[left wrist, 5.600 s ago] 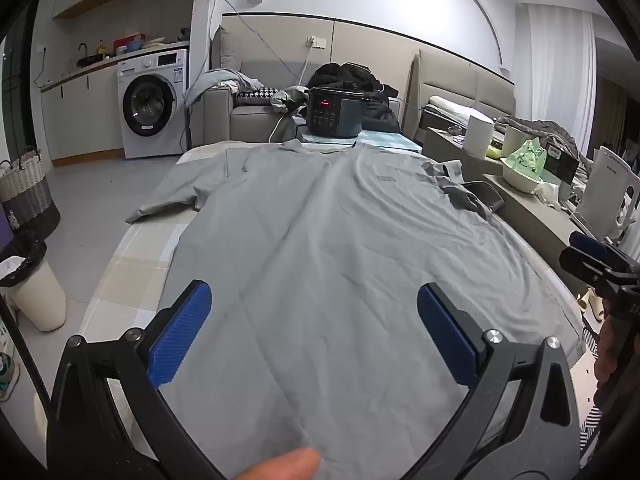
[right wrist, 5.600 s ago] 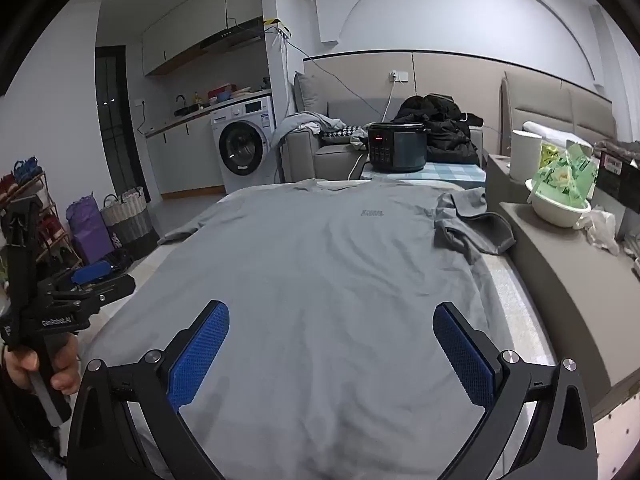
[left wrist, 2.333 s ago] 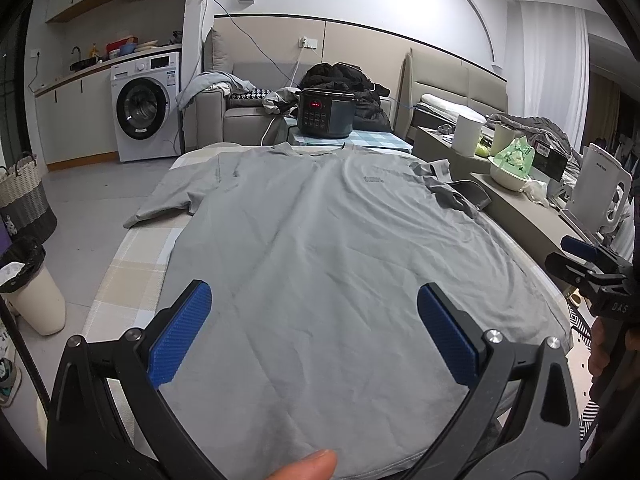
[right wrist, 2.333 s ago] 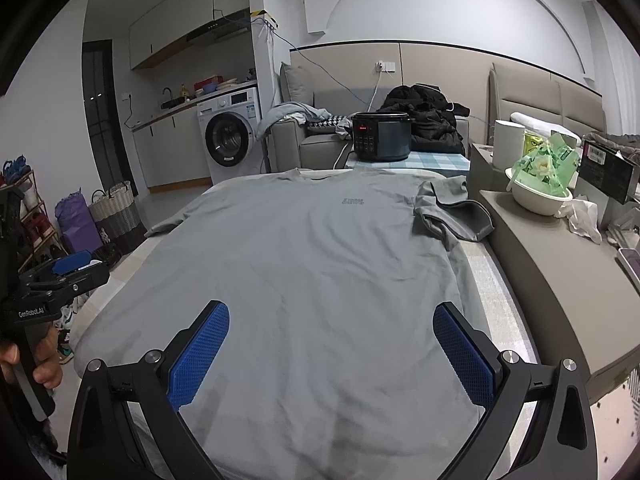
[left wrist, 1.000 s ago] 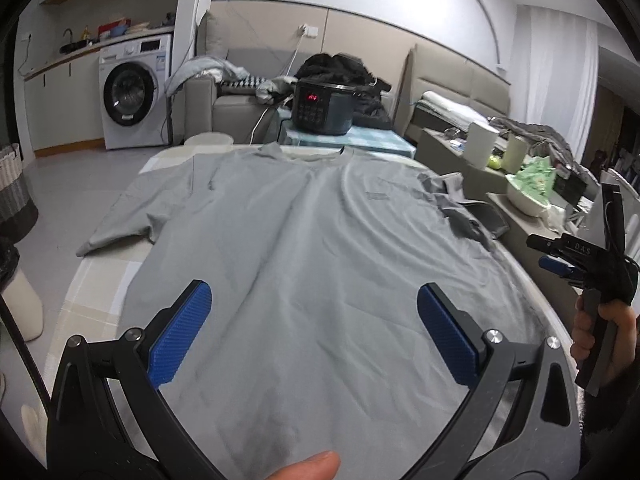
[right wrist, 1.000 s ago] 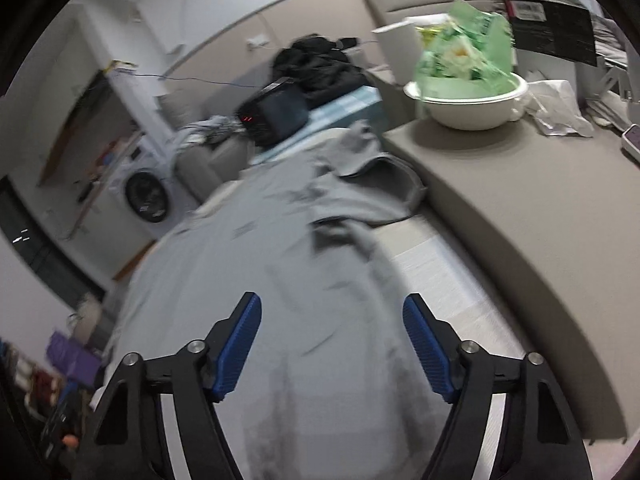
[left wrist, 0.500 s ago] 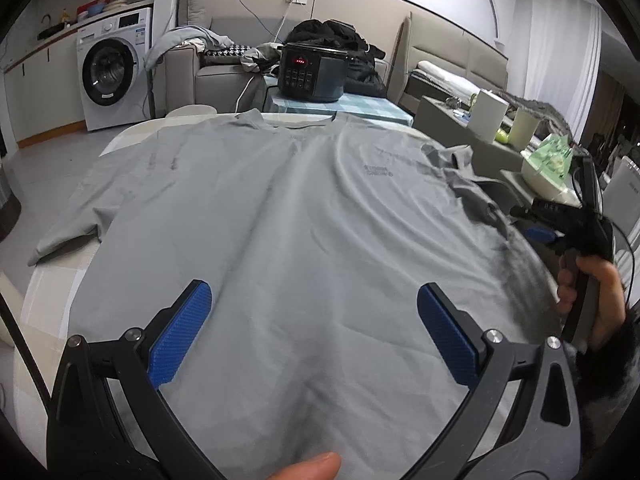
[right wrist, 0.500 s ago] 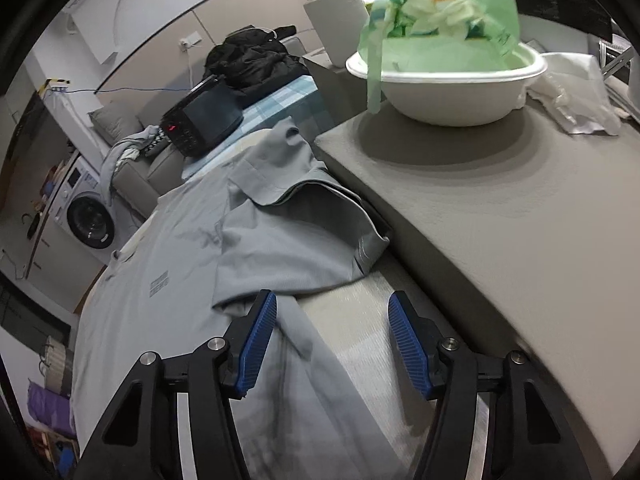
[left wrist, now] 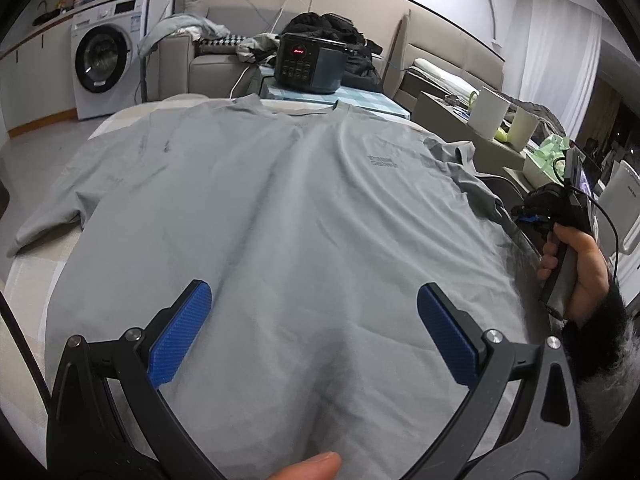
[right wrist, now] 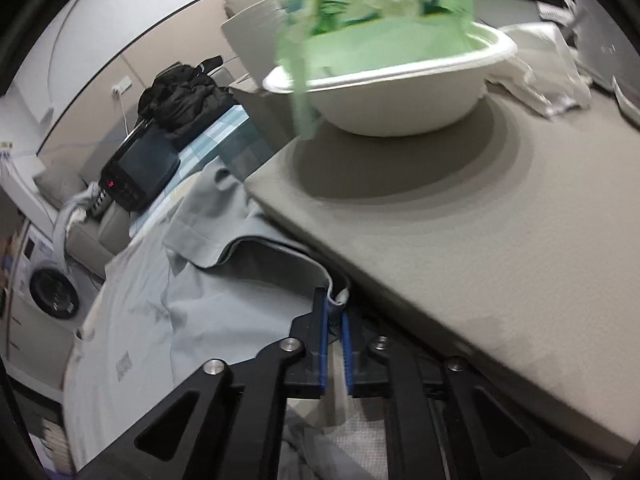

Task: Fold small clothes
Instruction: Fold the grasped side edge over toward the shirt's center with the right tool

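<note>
A grey T-shirt (left wrist: 280,200) lies spread flat on the bed, collar at the far end. Its left sleeve (left wrist: 48,216) is stretched out. The right sleeve (right wrist: 248,280) is folded back onto the body beside a grey ledge. My left gripper (left wrist: 314,296) hovers open over the shirt's lower middle, nothing between its blue pads. My right gripper (right wrist: 334,308) is shut on the hem of the right sleeve, which is pinched between the pads. In the left wrist view a hand holds the right gripper (left wrist: 528,218) at the shirt's right edge.
A white bowl with a green bag (right wrist: 392,92) stands on the grey ledge (right wrist: 500,248) right beside the sleeve. Past the collar are a black cooker (left wrist: 310,66), a sofa and a washing machine (left wrist: 106,64). White canisters (left wrist: 490,118) stand at the right.
The right gripper came in low to the folded sleeve, rolled, and its jaws went from wide apart to shut on the hem. The left gripper moved forward and down over the shirt.
</note>
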Demonstrator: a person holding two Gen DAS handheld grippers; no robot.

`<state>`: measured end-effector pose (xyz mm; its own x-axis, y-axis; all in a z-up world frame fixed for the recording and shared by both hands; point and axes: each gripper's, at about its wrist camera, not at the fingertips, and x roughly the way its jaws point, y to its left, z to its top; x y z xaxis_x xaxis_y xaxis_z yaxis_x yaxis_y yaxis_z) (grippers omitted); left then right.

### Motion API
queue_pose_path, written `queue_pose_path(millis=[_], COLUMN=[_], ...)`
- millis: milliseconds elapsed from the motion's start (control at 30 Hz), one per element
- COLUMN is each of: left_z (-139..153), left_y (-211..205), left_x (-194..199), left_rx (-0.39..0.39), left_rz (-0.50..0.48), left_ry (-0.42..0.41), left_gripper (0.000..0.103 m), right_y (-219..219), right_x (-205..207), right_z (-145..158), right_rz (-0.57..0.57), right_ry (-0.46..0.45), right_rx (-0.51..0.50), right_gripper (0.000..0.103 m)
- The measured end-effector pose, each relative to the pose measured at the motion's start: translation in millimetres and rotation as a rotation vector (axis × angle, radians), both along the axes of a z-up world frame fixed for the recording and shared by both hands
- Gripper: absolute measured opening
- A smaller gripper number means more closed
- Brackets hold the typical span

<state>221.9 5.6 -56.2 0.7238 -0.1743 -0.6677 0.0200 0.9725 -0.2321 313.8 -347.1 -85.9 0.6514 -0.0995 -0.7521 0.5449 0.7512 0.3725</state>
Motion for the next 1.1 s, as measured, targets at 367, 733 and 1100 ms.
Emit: queue_pose_path(millis=[367,733,1100], left_z=[-1.3,-3.4,-16.2], left_y=[15.2,24.8,26.0], left_x=[-9.6,-10.9,-0.8], left_rx=[-0.046,-0.064,-0.09], left_rz=[0.003,0.02,0.037], left_ry=[-0.027,-0.018,0.025], left_gripper=[0.102,0.102,0.102], right_y=[93.0,218.9,198.5], right_x=[22.6,-18.4,7.6], right_z=[77.8,56.7,48.6], right_rz=[0.438,1.112,0.961], right_ry=[-0.156,0.034,0.049], right_rx=[-0.268,-0.454,-0.513], right_gripper=[0.005,0.05,0.065])
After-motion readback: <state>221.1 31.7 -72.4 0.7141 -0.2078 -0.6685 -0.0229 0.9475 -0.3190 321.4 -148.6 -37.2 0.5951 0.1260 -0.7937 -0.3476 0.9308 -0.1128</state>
